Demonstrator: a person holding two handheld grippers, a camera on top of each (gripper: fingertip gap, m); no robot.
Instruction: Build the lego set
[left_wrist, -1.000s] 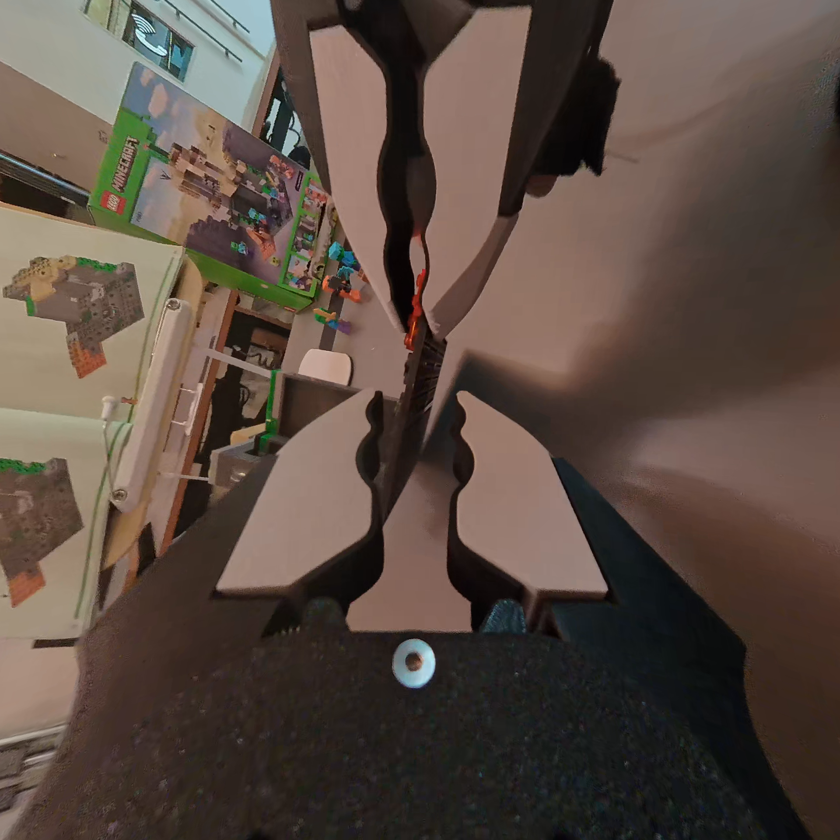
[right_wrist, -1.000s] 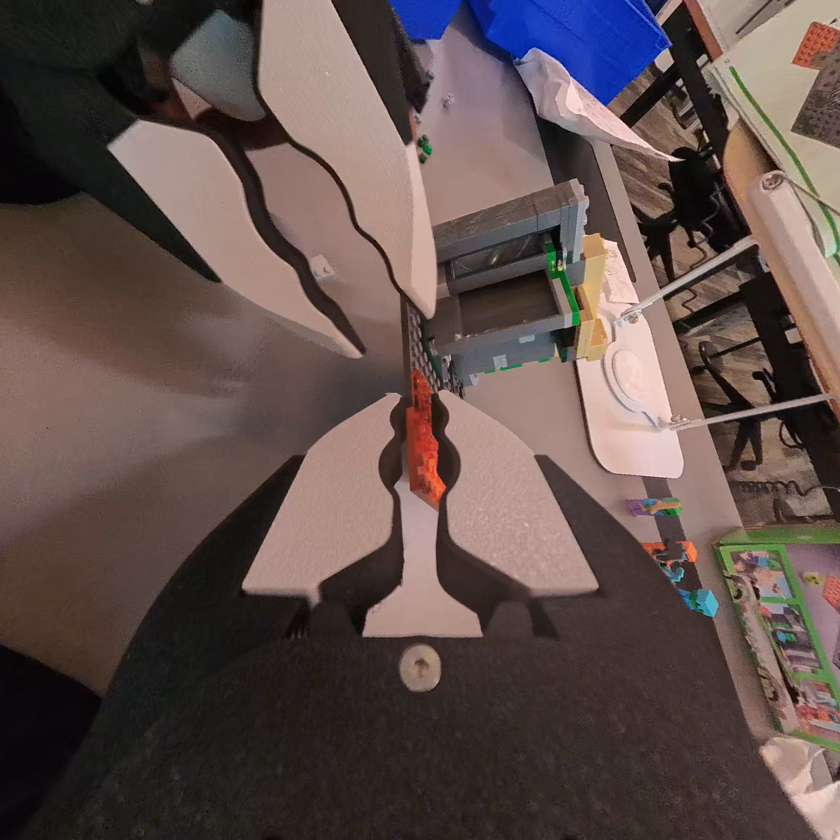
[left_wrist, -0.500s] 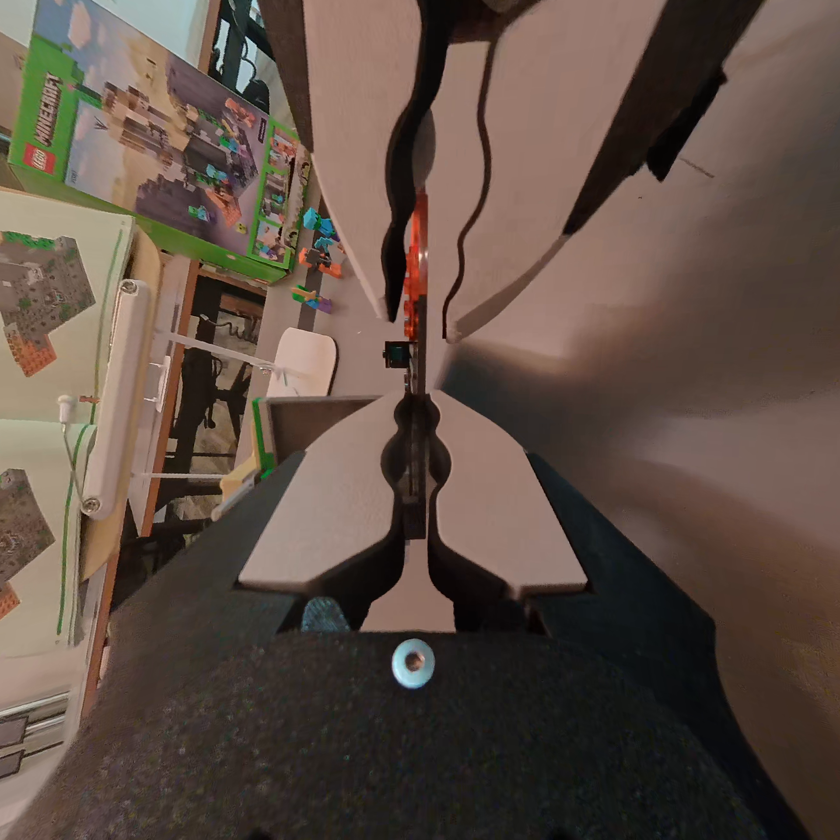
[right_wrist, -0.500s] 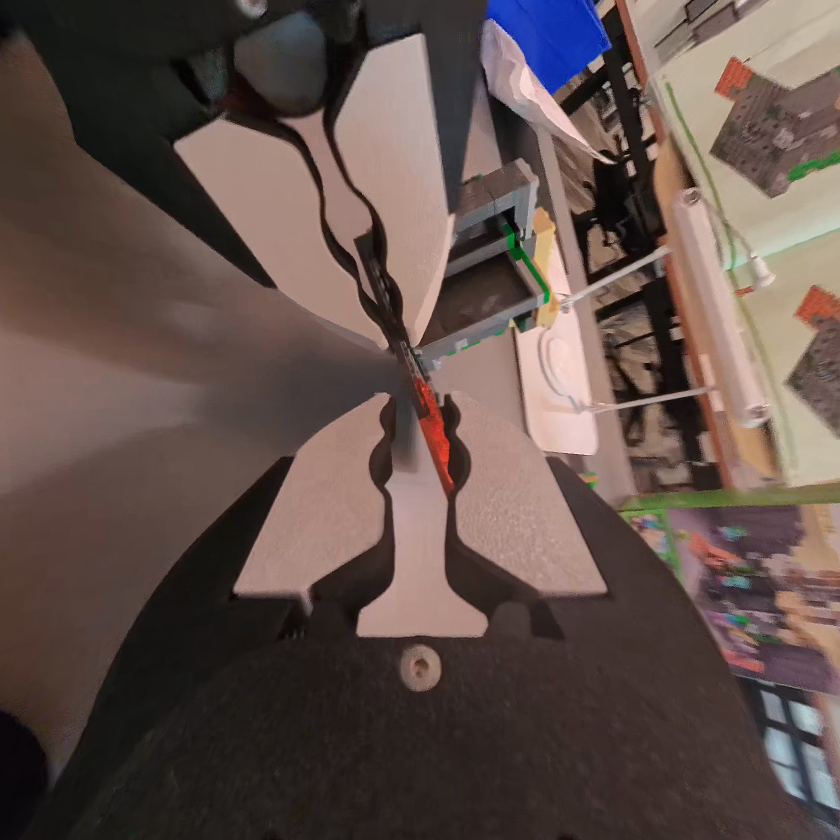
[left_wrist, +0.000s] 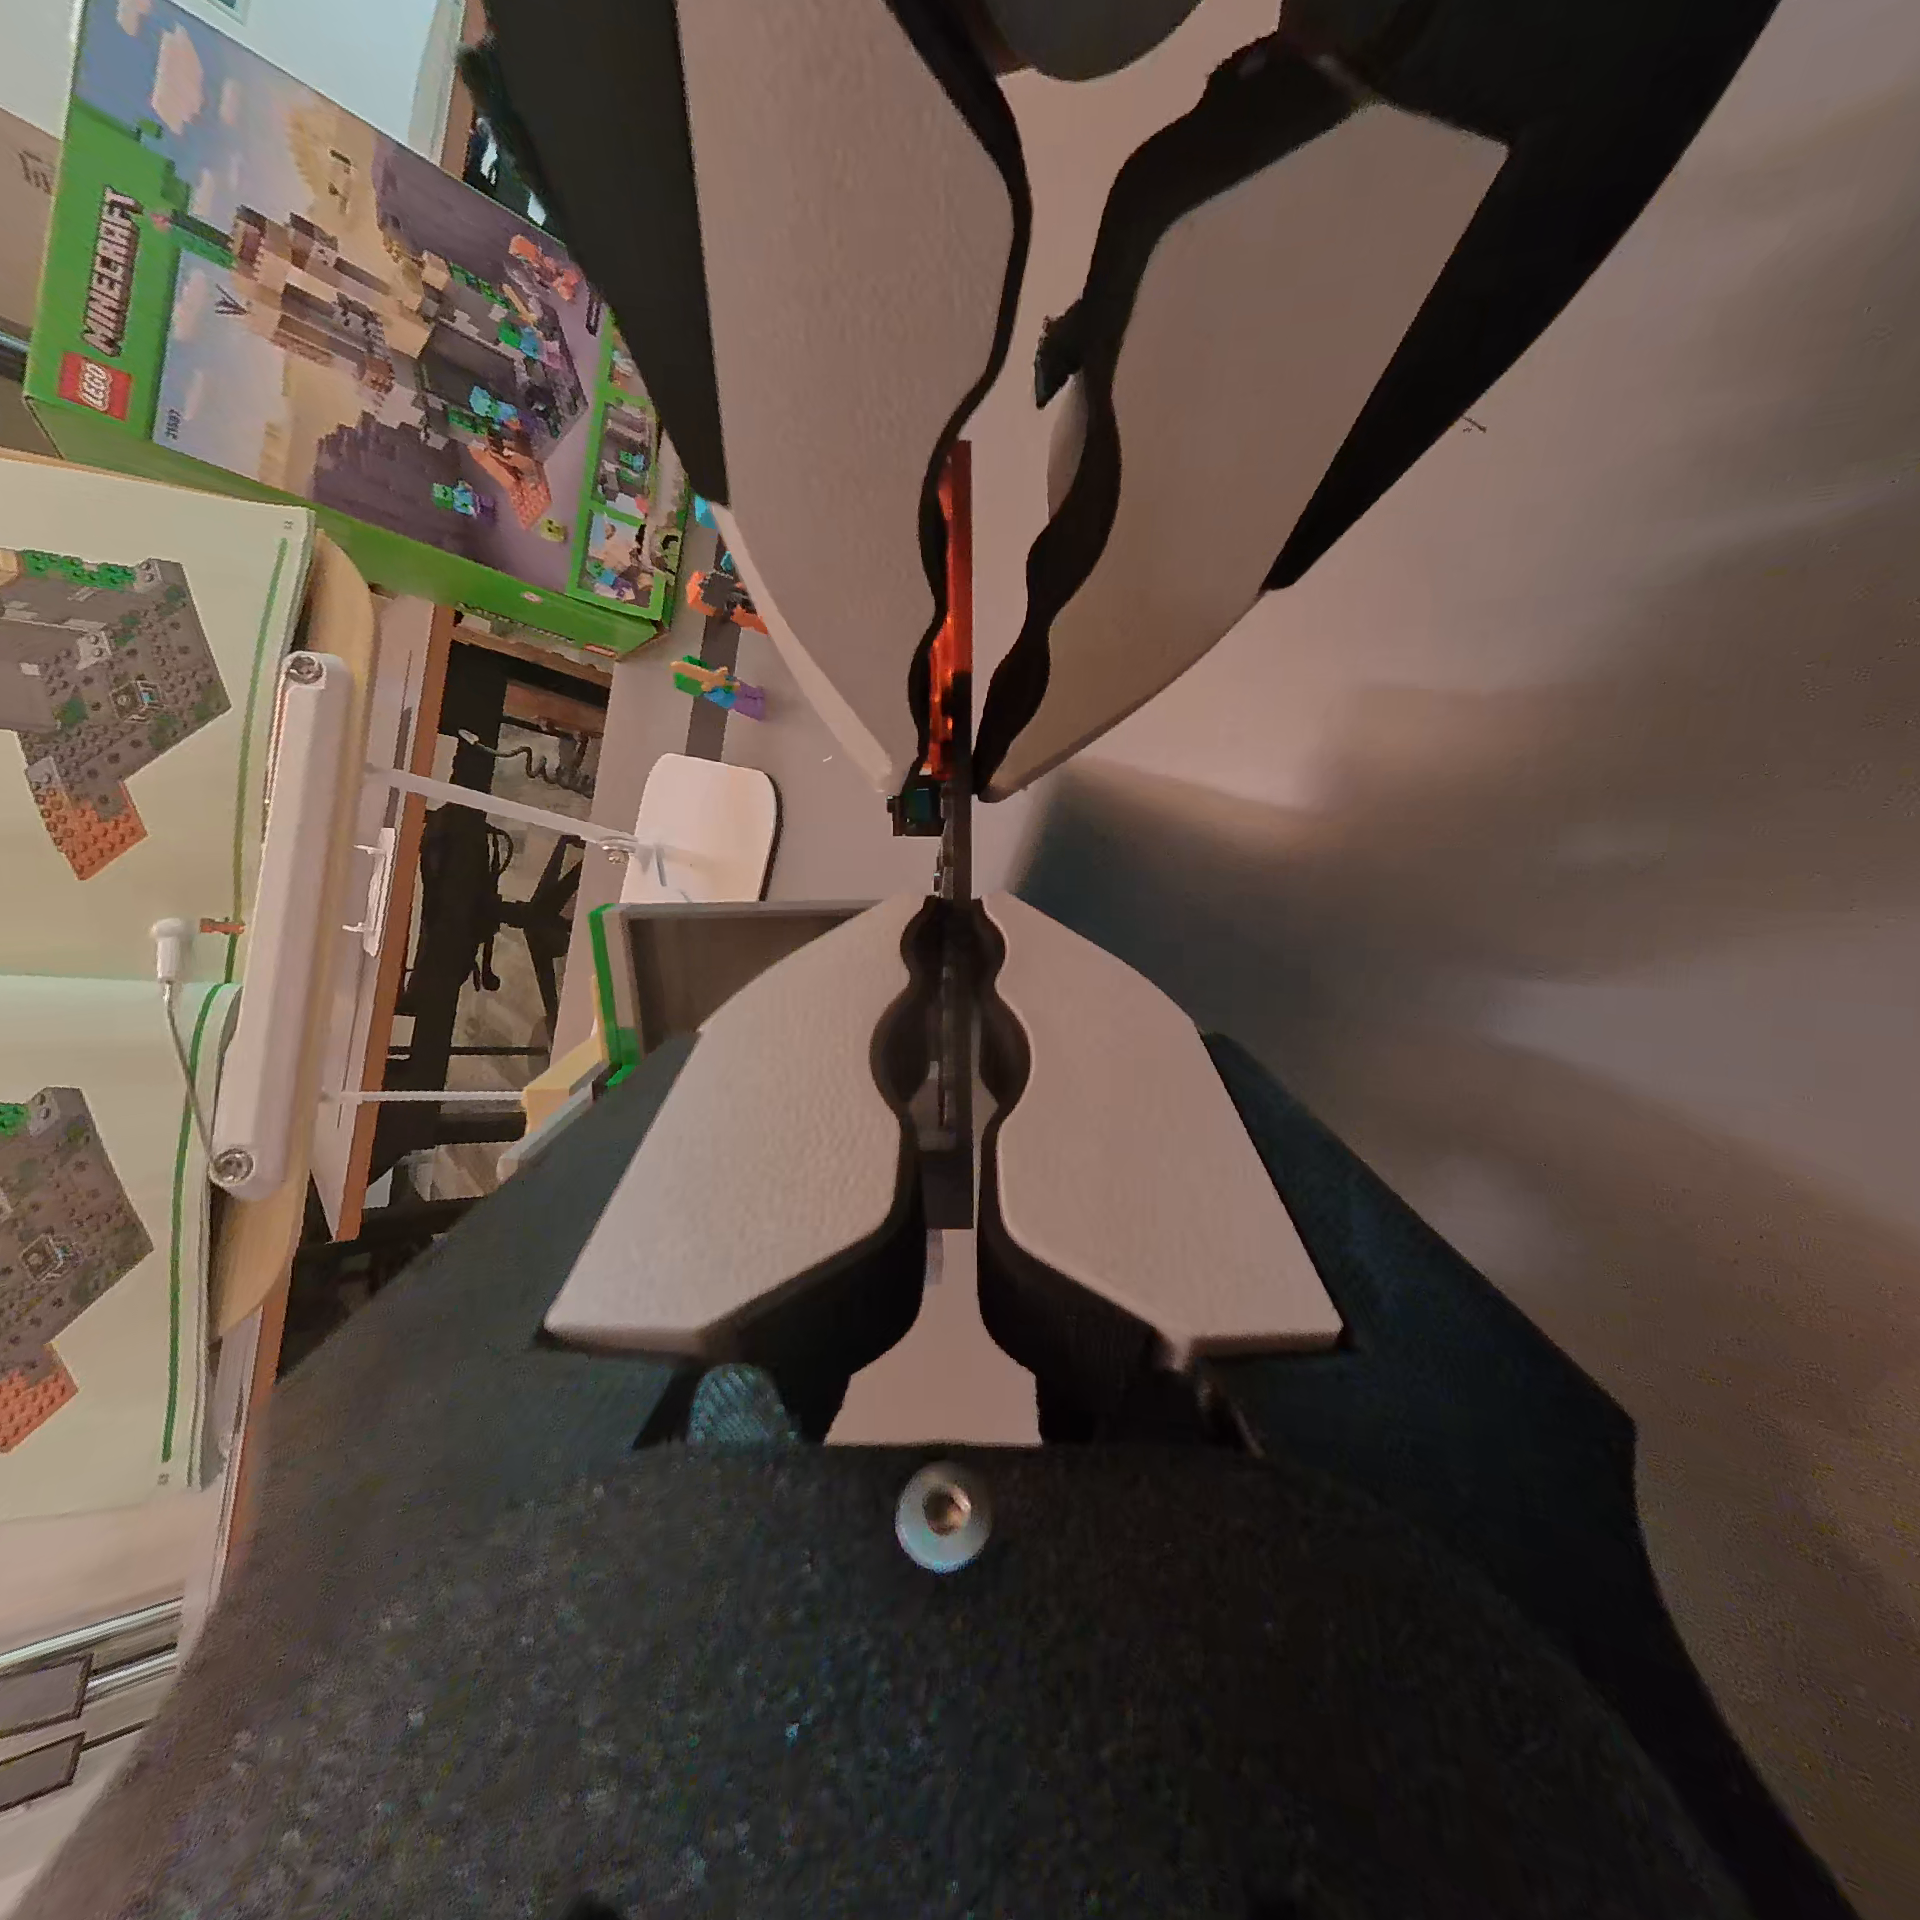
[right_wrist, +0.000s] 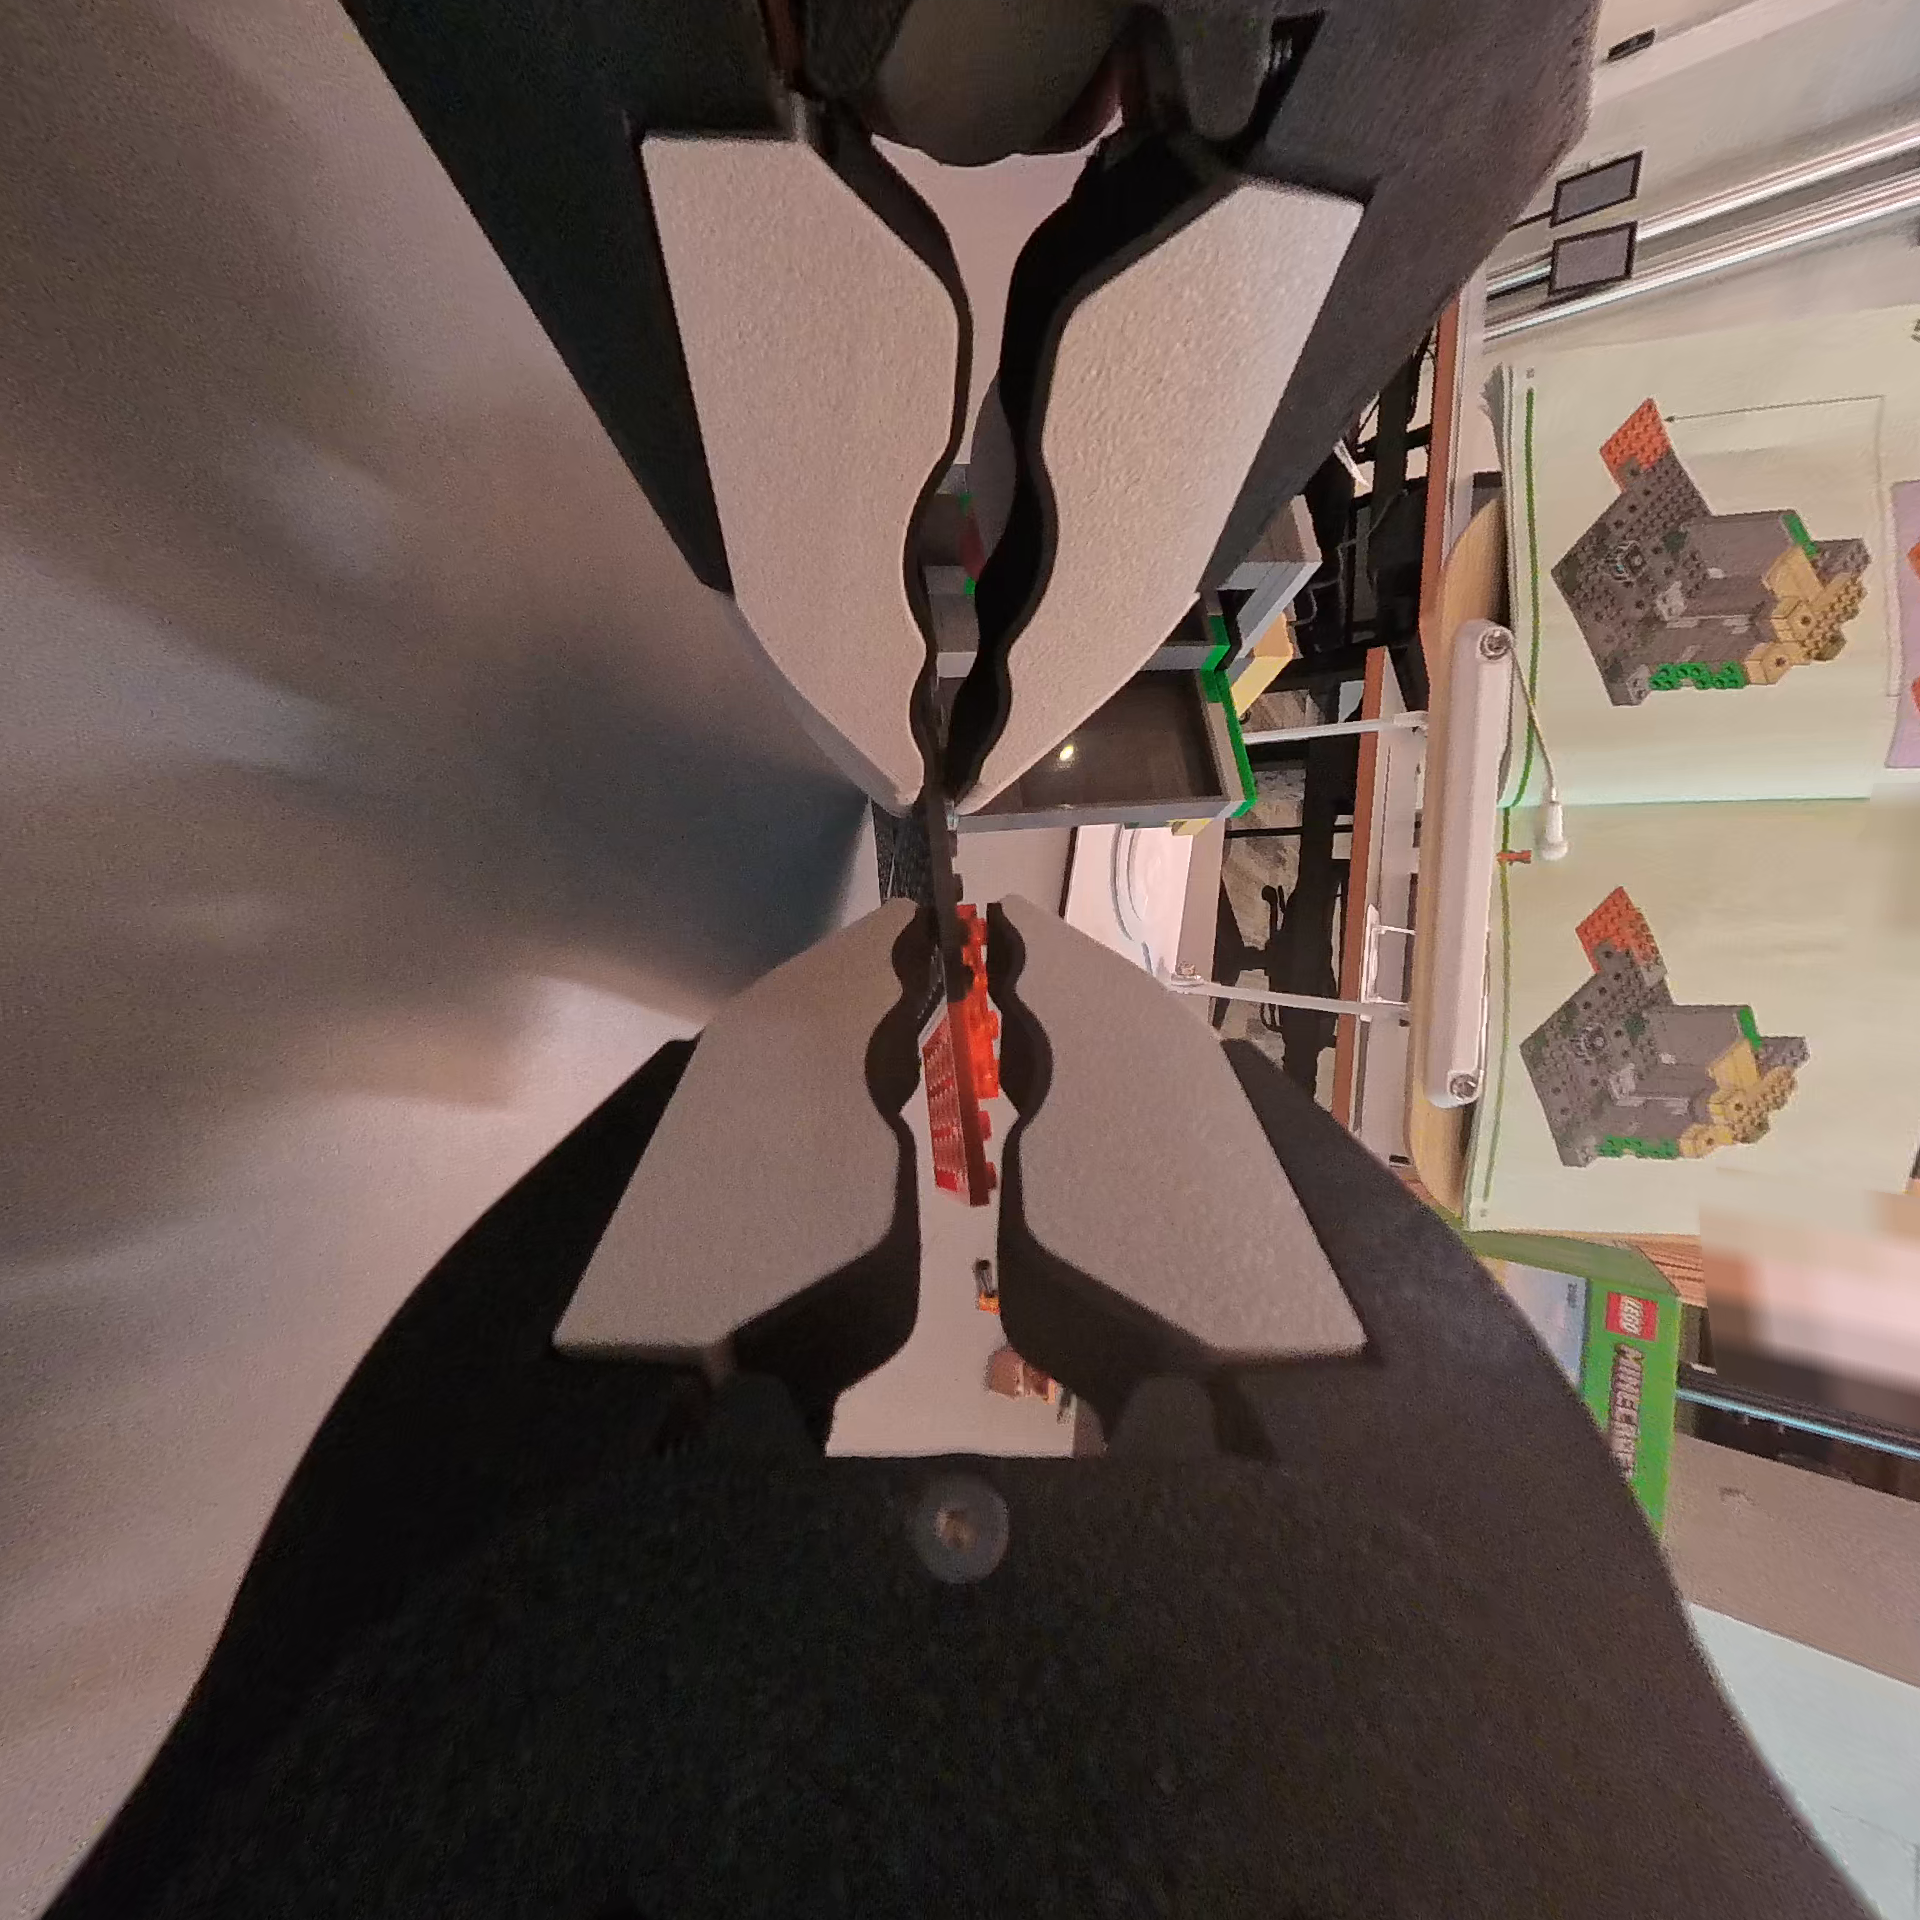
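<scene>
The left gripper (left_wrist: 948, 914) is clamped on a dark grey plate (left_wrist: 951, 1081), held edge-on. The right gripper (right_wrist: 954, 909) is clamped on the orange plate (right_wrist: 961, 1070) joined to it (tips facing, nearly touching). A grey Lego build (right_wrist: 1164, 748) stands behind.

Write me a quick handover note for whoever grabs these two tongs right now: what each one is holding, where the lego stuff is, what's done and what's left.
Left tongs: shut on the dark plate, held edge-on.
Right tongs: shut on the orange plate.
The two tongs face tip to tip; the plates meet between them, but whether they are fully pressed together cannot be told.
The partly built grey building stands on the table, the instruction booklet is propped open, and the green box and small figures lie beyond.
Left: confirm the join, then carry on by the booklet.
</scene>
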